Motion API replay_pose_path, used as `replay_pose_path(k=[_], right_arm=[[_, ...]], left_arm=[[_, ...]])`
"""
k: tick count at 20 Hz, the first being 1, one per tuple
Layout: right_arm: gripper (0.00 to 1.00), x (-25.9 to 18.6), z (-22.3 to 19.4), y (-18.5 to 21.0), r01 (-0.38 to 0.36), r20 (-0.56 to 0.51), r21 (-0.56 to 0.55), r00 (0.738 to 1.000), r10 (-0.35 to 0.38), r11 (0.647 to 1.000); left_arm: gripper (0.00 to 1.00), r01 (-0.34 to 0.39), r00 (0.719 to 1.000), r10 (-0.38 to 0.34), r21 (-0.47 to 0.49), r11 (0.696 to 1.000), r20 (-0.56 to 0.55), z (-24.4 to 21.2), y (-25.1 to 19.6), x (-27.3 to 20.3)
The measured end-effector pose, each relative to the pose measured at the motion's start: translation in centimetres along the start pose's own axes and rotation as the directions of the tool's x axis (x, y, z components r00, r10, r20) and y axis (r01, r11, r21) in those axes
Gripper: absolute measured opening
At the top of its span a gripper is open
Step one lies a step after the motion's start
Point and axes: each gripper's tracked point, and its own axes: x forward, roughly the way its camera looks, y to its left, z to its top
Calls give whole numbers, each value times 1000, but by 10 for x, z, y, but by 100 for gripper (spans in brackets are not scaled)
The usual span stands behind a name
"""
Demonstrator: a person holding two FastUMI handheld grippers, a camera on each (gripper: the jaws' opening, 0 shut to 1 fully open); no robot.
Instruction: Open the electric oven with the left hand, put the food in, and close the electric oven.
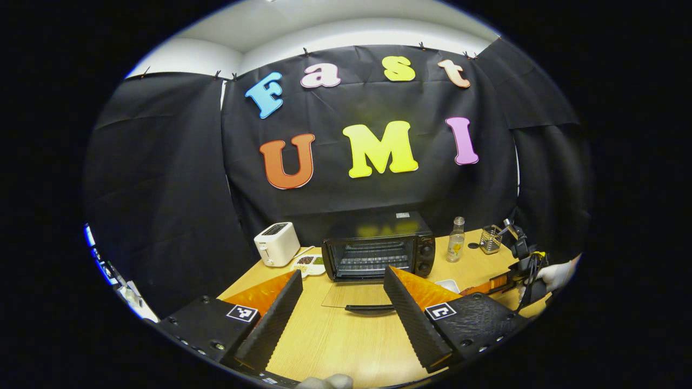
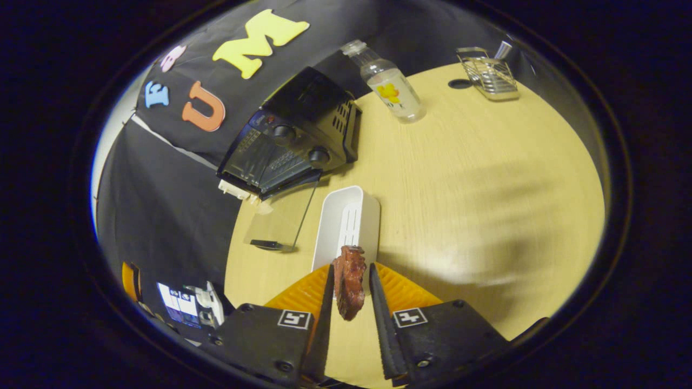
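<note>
The black electric oven (image 1: 378,251) stands at the back of the wooden table with its glass door (image 1: 354,296) folded down flat and the wire rack showing inside. My left gripper (image 1: 342,285) is open, a little in front of the door's handle, holding nothing. In the right gripper view the oven (image 2: 294,141) sits at upper left with its door (image 2: 278,221) open. My right gripper (image 2: 350,274) is shut on a reddish-brown piece of food (image 2: 349,281), held above the near end of a white tray (image 2: 346,224). The right gripper (image 1: 500,281) also shows far right in the left gripper view, held by a gloved hand (image 1: 557,273).
A white toaster (image 1: 277,244) and a small dish of food (image 1: 310,263) stand left of the oven. A clear bottle (image 1: 456,240) (image 2: 390,84) and a wire holder (image 1: 490,239) (image 2: 489,73) stand to its right. Bare tabletop (image 2: 486,189) spreads right of the tray.
</note>
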Motion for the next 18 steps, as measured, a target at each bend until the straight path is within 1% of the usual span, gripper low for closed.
replay_pose_path(k=[1,2,3,7,10,11,15,16,17,18], right_arm=[[33,0,-1,2,-14,-10,31,1000,14,999],[28,0,-1,1,-12,-16,57,1000,12,998],[20,1,-3,1,-8,-25,75,1000,10,997],[16,-7,-5,6,-29,-51,128,998,35,991],[15,-20,4,20,-50,-10,134,999,51,990],[14,-24,10,28,-64,11,136,998,63,989],[12,-31,23,82,-176,89,158,983,163,972],[12,-29,24,95,-192,109,161,978,176,968],[9,-26,26,109,-206,131,167,974,185,964],[12,-21,29,122,-217,156,178,969,191,960]], left_arm=[[96,-8,1000,8,0,1000,-1,2,-1,-3],[97,-14,1000,14,-2,1000,1,3,0,-4],[96,-20,1000,20,-4,1000,2,4,-1,-6],[97,-32,999,32,-3,999,5,5,0,-9],[96,-35,999,35,-16,999,-2,-2,3,-9],[96,-29,1000,29,-21,999,-3,-4,3,-8],[96,19,1000,-19,-33,999,0,-6,6,2],[96,33,999,-33,-28,999,2,-5,9,5],[96,50,999,-49,-24,998,7,-4,12,7],[96,62,998,-62,-23,998,16,-1,16,8]])
